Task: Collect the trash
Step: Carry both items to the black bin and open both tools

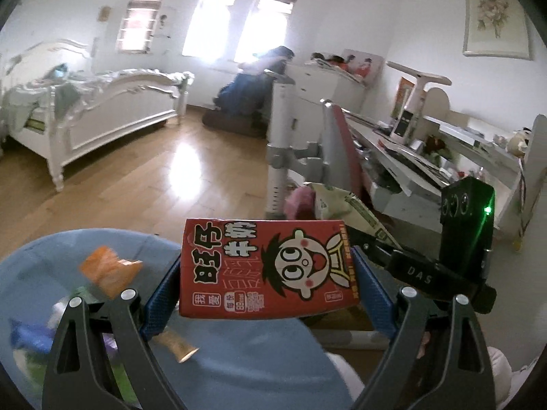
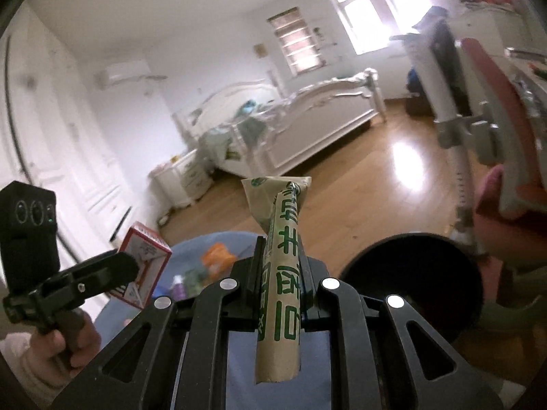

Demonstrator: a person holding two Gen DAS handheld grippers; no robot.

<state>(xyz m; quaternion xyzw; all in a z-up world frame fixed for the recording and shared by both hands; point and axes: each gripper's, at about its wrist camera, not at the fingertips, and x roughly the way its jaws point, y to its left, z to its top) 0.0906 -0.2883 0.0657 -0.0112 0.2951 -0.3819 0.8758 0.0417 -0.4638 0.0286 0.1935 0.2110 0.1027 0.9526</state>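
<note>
A red milk carton (image 1: 266, 266) with a cartoon face sits crosswise between the blue pads of my left gripper (image 1: 268, 275), which is shut on it. It hangs over the right edge of a blue bin (image 1: 44, 256) holding an orange wrapper (image 1: 107, 270) and other scraps. My right gripper (image 2: 280, 273) is shut on a tan paper pouch (image 2: 280, 290) with green characters, upright between the jaws above the bin (image 2: 191, 249). The left view shows the right gripper (image 1: 362, 242) and its pouch (image 1: 345, 205) beyond the carton. The right view shows the left gripper (image 2: 130, 263) with the carton (image 2: 145, 263).
A white bed (image 1: 102, 109) stands at the far left across a wooden floor (image 1: 154, 177). A cluttered white desk (image 1: 427, 157) and a red-backed chair (image 1: 342, 150) are at the right. A black round container (image 2: 410, 273) sits beside the bin. A person's hand (image 2: 58, 345) holds the left gripper.
</note>
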